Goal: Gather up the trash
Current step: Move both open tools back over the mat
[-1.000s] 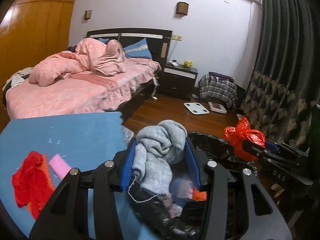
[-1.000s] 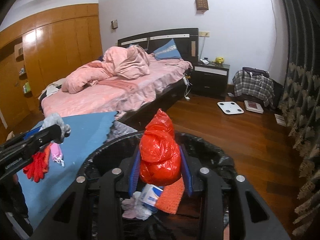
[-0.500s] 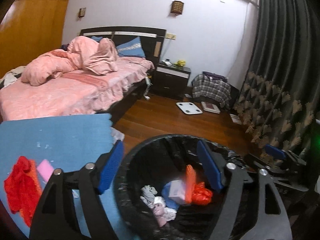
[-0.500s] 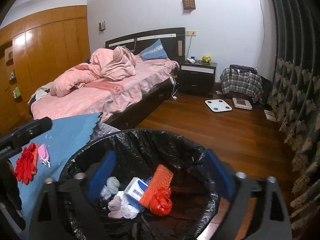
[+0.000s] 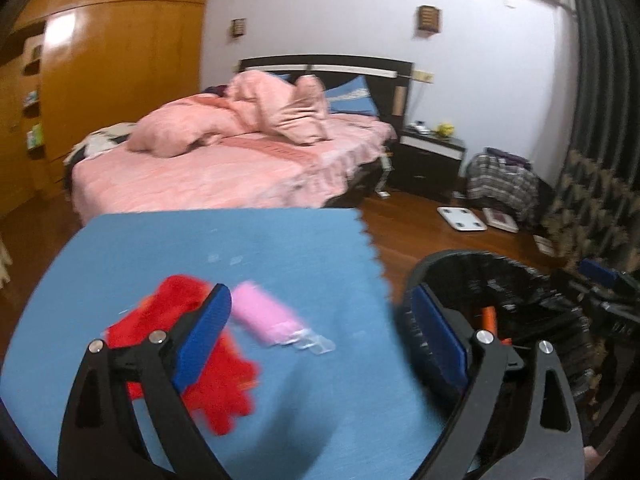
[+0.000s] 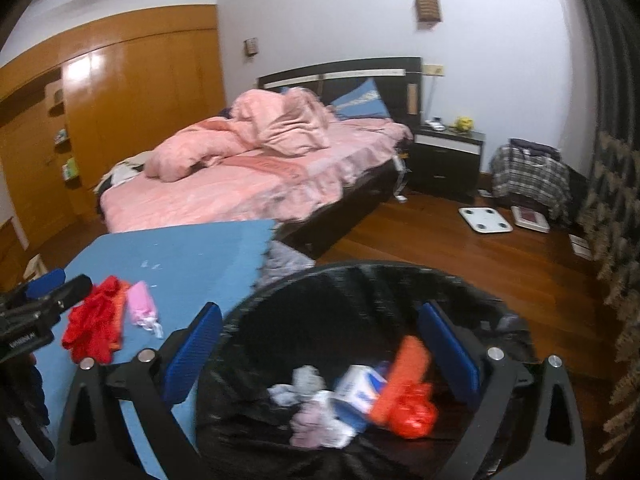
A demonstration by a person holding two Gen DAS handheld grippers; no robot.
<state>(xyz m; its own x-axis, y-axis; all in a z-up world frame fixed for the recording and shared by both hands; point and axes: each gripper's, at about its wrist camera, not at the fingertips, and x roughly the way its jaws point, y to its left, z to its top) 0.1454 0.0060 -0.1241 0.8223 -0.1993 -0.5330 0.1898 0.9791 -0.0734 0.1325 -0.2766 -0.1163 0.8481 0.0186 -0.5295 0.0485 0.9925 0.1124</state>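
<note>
Mid-frame I see a bed (image 5: 248, 172) with a rumpled pink duvet (image 5: 240, 120) and a blue pillow (image 5: 352, 96). A wooden wardrobe (image 5: 116, 64) fills the upper left. At right I see a nightstand (image 5: 432, 160), a white scale (image 5: 462, 218) on the wood floor (image 6: 440, 240), and a dark curtain (image 5: 604, 80).

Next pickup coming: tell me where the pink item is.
The pink item lies on the blue mat, just right of the red glove, left of the black-lined bin; in the left wrist view it sits ahead of the open left gripper.

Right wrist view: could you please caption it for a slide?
Open right gripper above the lined bin of trash.
</note>
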